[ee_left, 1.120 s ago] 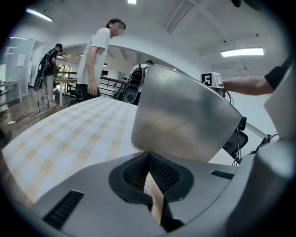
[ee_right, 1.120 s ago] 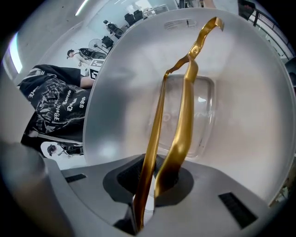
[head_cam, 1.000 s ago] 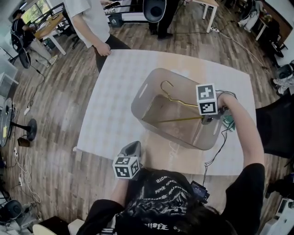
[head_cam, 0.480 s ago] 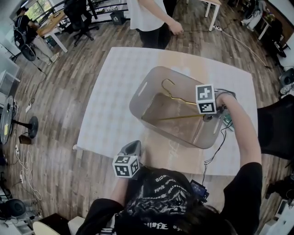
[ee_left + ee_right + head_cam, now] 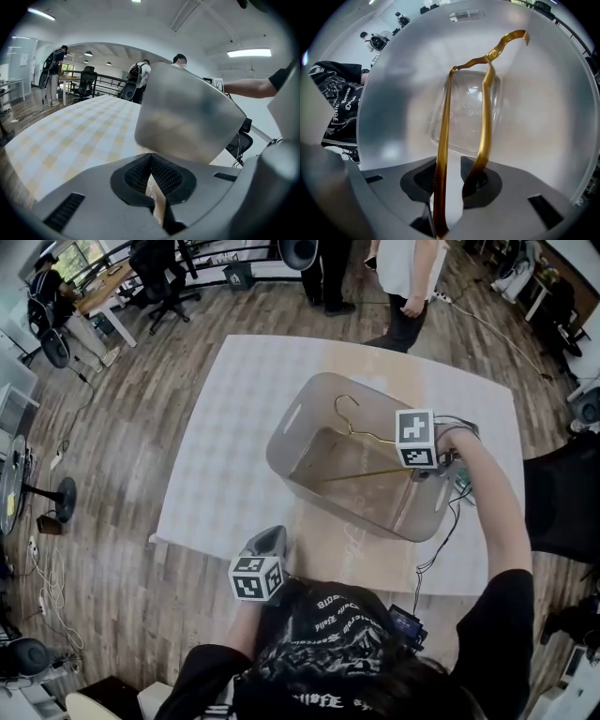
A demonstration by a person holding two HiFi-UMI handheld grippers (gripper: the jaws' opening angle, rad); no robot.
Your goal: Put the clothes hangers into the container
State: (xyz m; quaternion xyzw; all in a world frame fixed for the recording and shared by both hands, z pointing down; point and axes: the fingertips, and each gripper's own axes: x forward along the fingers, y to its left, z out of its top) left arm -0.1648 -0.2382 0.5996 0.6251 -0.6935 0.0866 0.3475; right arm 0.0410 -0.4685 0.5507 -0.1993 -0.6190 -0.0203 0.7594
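Note:
A clear plastic container (image 5: 292, 424) stands on the table, and a gold wire clothes hanger (image 5: 361, 434) lies slanted inside it, hook toward the far wall. My right gripper (image 5: 427, 474) reaches down over the container's right rim. In the right gripper view the hanger (image 5: 485, 103) runs up from between the jaws of my right gripper (image 5: 449, 180) toward the container's floor (image 5: 393, 93). Those jaws have just been opening; a gap shows between the pads, with the hanger's end still in it. My left gripper (image 5: 272, 542) rests shut and empty at the table's near edge, facing the container (image 5: 187, 117).
A checked cloth covers the table (image 5: 234, 427). A person (image 5: 408, 277) stands beyond the far edge. Cables (image 5: 450, 521) trail along the container's right side. A black chair (image 5: 562, 493) sits off the table's right edge.
My right gripper has dipped slightly into the container and the hanger's long bar has sunk lower. The bystander at the far edge has walked from left to right. My left gripper has stayed put.

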